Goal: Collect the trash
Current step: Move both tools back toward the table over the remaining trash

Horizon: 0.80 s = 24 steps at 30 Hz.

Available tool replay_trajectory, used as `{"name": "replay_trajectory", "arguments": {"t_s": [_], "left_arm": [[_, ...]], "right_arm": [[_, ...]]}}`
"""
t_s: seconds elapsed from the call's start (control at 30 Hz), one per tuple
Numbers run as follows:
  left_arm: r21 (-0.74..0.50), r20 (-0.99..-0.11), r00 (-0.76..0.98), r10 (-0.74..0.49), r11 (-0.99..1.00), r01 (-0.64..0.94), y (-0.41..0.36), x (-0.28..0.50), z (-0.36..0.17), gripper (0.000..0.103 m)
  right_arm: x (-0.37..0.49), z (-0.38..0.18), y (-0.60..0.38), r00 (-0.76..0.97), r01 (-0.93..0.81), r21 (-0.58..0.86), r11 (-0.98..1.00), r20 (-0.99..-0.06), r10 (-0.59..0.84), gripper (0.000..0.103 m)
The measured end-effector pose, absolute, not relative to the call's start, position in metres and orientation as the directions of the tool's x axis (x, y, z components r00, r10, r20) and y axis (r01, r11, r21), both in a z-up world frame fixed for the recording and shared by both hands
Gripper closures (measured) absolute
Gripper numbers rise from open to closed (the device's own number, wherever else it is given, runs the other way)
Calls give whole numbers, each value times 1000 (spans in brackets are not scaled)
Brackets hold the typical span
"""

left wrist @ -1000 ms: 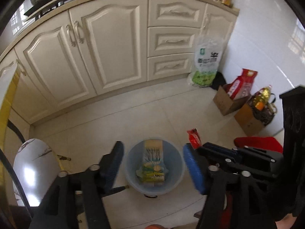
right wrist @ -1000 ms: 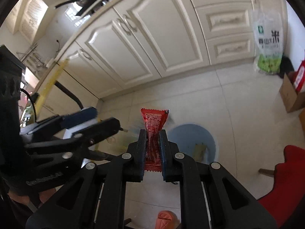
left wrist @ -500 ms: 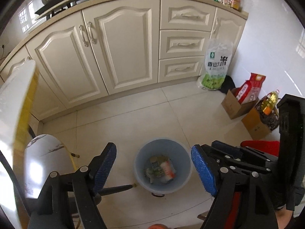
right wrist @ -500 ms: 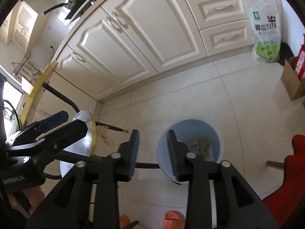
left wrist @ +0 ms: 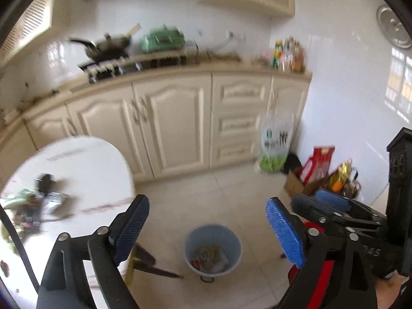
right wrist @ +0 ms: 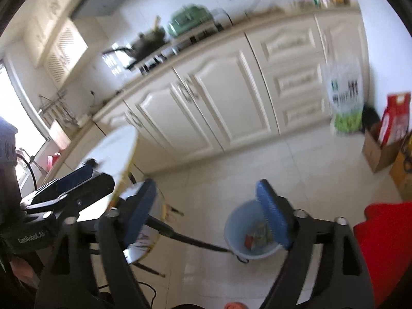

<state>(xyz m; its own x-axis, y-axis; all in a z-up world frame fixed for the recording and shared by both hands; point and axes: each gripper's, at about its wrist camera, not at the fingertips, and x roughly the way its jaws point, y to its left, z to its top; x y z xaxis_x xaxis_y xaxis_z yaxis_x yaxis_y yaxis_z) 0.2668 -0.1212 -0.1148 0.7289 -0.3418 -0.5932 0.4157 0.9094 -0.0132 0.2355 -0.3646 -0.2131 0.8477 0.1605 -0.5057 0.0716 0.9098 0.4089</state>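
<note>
Blurred cream cabinets (left wrist: 177, 121) fill mid-frame; low centre, the blue bin (left wrist: 212, 249) holds indistinct wrappers. Left gripper (left wrist: 206, 231) and right gripper (right wrist: 208, 213) gape wide, empty.

The bin (left wrist: 212, 247) is pale blue; the wrappers (left wrist: 209, 256) inside it show red, yellow and white. The left gripper (left wrist: 206, 229) has a black frame and ribbed blue pads (left wrist: 284, 234). The right gripper (right wrist: 206, 213) is coloured the same way. The cabinets (left wrist: 177, 121) at the far side are cream with raised panel moulding. The floor (left wrist: 226, 193) is off-white tile. The round table (left wrist: 85, 175) on the left is white with faint dark veining. The sack (left wrist: 275, 141) at far right is translucent white with a green base and dark print; the blur makes the print unreadable. Near right, a chair (right wrist: 383, 244) is red.
</note>
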Motion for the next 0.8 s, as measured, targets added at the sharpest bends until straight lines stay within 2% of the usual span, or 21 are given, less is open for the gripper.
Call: {"name": "replay_trajectory", "arguments": {"t_s": [0.1,0.2,0.4,0.6,0.8], "left_arm": [[-5,-521,788,-329,924,383,-80,221,-89,8],[12,-450,848,-278,948,317,-36,174,-67,4],[34,-322,932,-168,981,189,50,88,-49,1],[21,-266,962,-60,997,68,108,21,-55,1],[-15,-271,962,44,999,-50,144,-22,-79,1]], "right_arm": [[214,-177,-336,879,29,374,927,-451,154,10],[197,-146,-302,903,-7,326,945,-403,145,1],[172,-99,-223,934,-81,210,974,-325,147,0],[167,-79,-153,940,-151,137,979,-286,185,0],[184,-82,-86,912,-237,62,970,-330,243,0]]}}
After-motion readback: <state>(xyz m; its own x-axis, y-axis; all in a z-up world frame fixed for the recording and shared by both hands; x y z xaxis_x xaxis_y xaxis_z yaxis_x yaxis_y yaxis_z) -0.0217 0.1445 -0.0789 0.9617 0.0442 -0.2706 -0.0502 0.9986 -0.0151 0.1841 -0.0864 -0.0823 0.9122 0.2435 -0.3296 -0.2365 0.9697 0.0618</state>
